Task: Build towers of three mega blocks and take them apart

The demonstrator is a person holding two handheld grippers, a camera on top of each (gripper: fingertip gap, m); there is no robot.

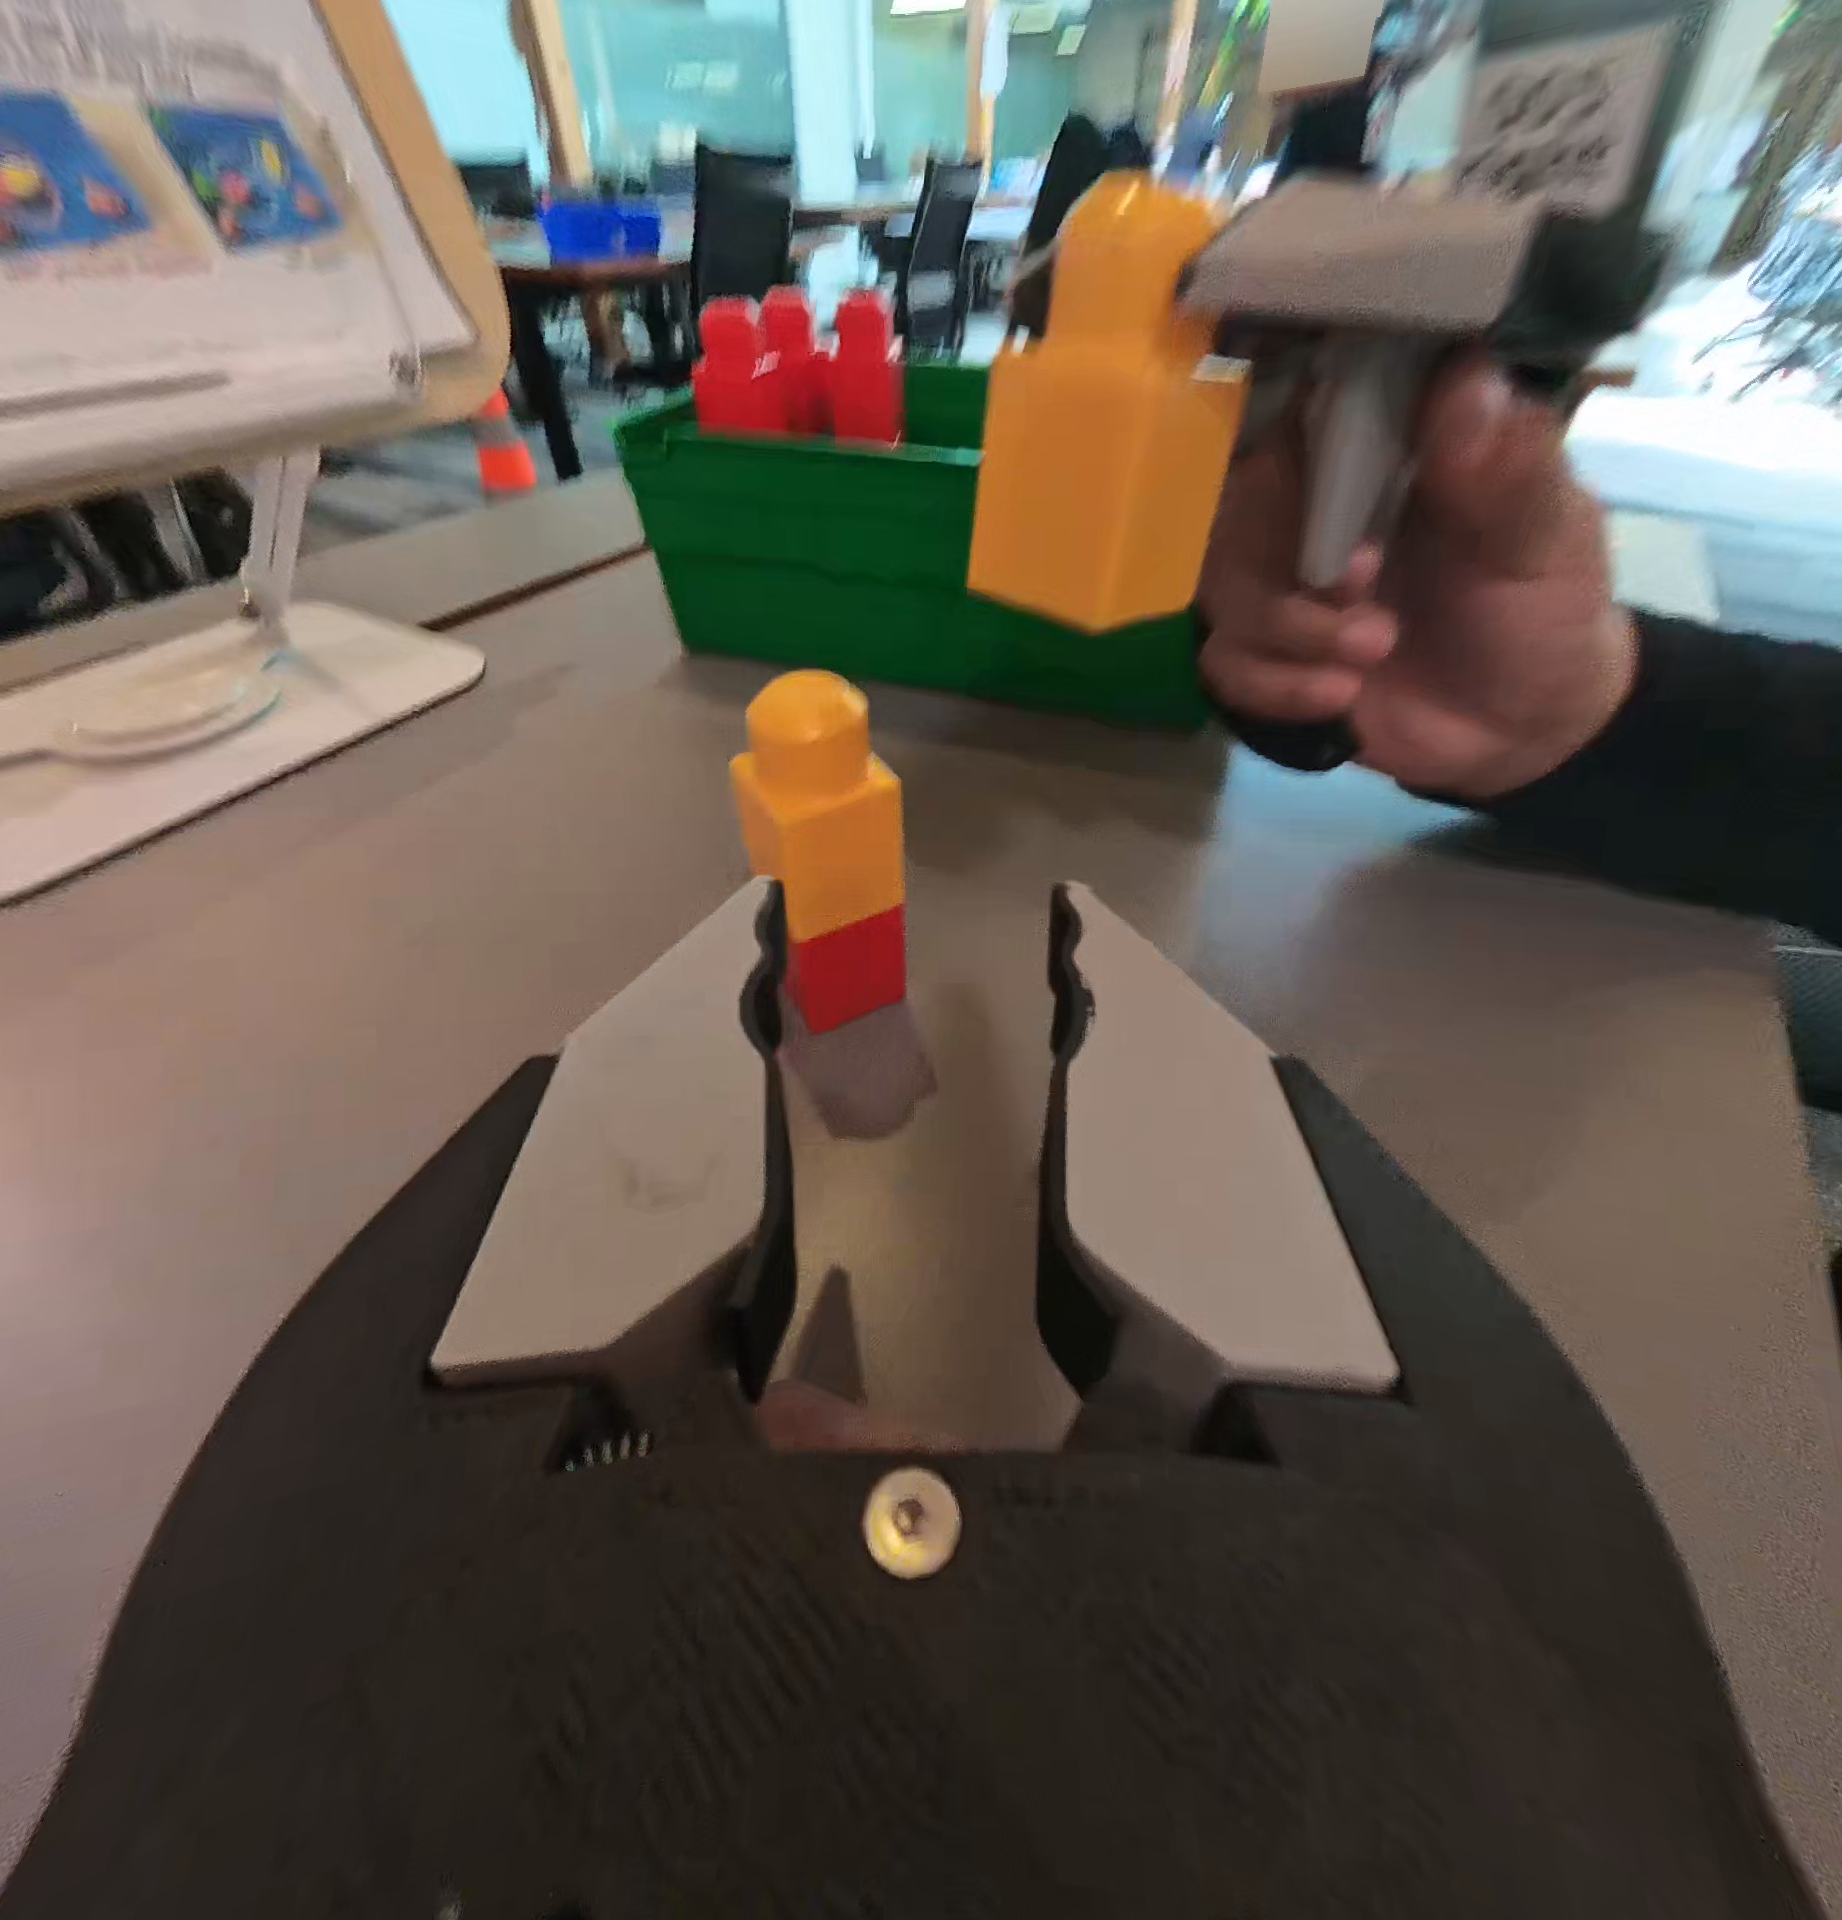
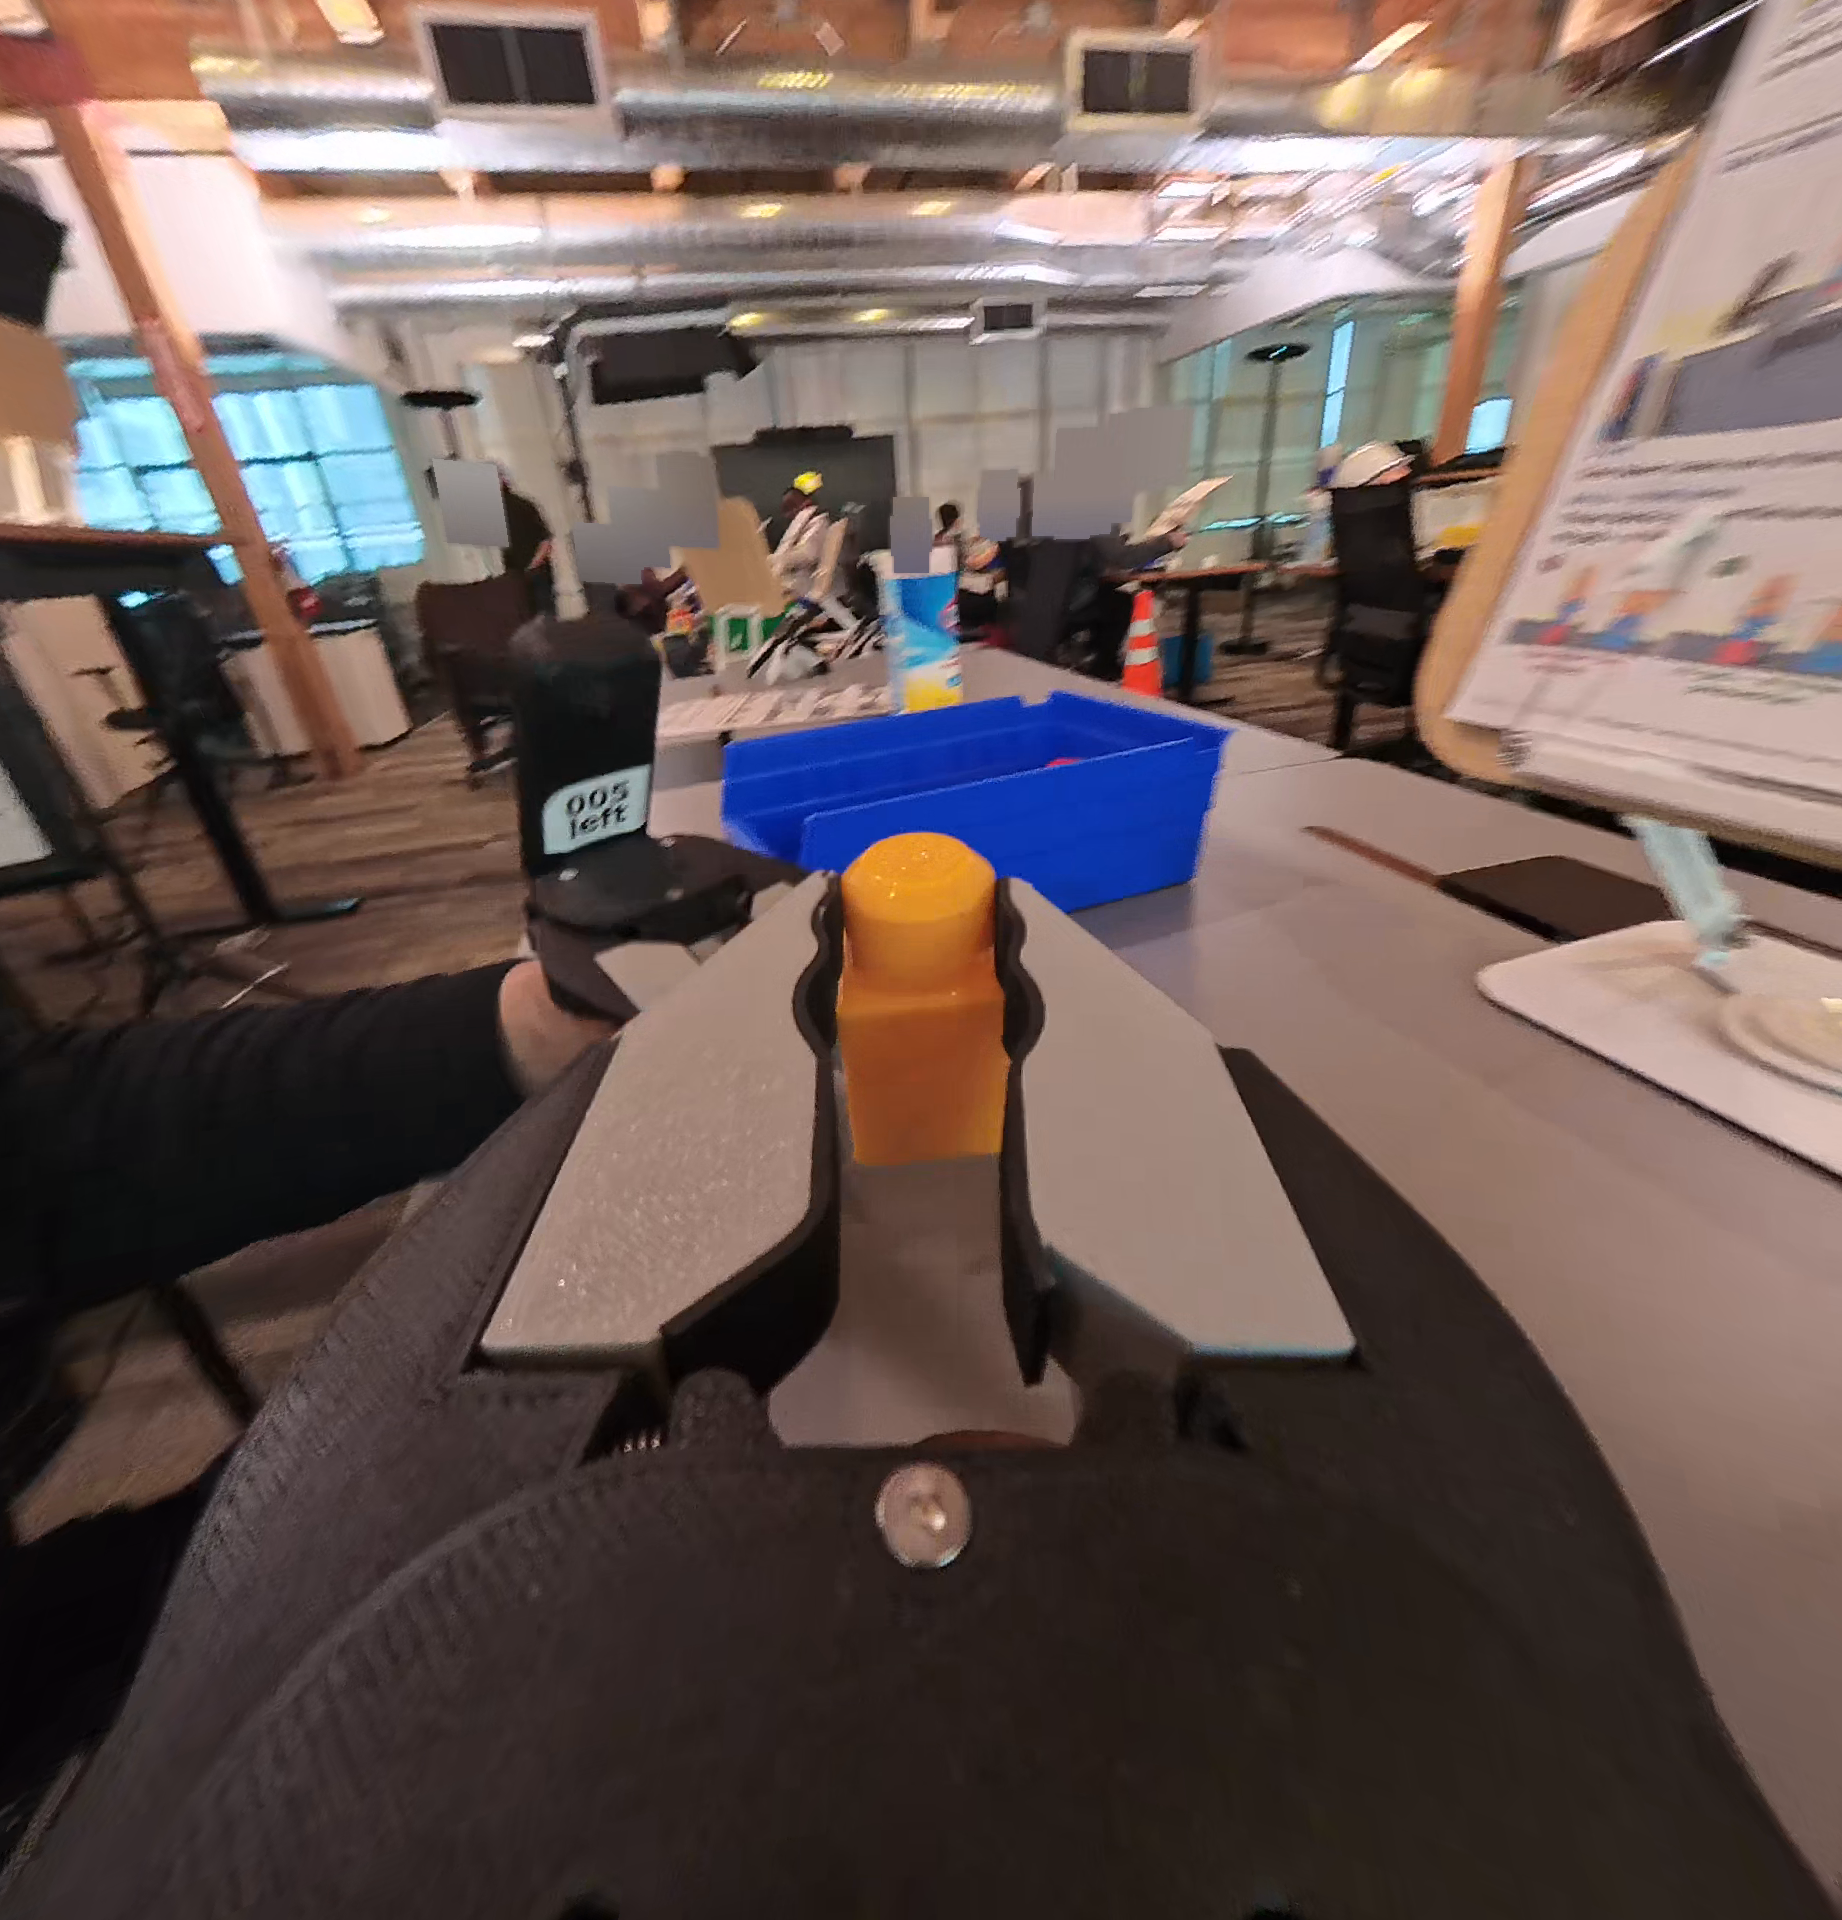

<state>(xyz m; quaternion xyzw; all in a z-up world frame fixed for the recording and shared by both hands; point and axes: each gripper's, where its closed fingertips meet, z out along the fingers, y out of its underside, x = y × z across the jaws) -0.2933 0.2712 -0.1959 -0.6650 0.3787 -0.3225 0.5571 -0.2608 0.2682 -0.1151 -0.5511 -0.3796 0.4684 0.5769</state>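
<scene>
A two-block tower stands on the grey table: an orange block (image 1: 818, 805) on a red block (image 1: 849, 971). My left gripper (image 1: 912, 961) is open, its fingers either side of the tower's base, the left finger close to the red block. My right gripper (image 2: 917, 966) is shut on a second orange block (image 2: 922, 1039). In the left wrist view that orange block (image 1: 1099, 416) hangs in the air, above and to the right of the tower, held by the right gripper (image 1: 1353, 260) in a person's hand.
A green bin (image 1: 844, 561) with several red blocks (image 1: 792, 358) stands behind the tower. A blue bin (image 2: 979, 790) sits farther along the table. A sign on a clear stand (image 1: 169, 312) with a white base stands at the left, also shown in the right wrist view (image 2: 1675, 520). About 9 centimeters separates my left fingertips from my right.
</scene>
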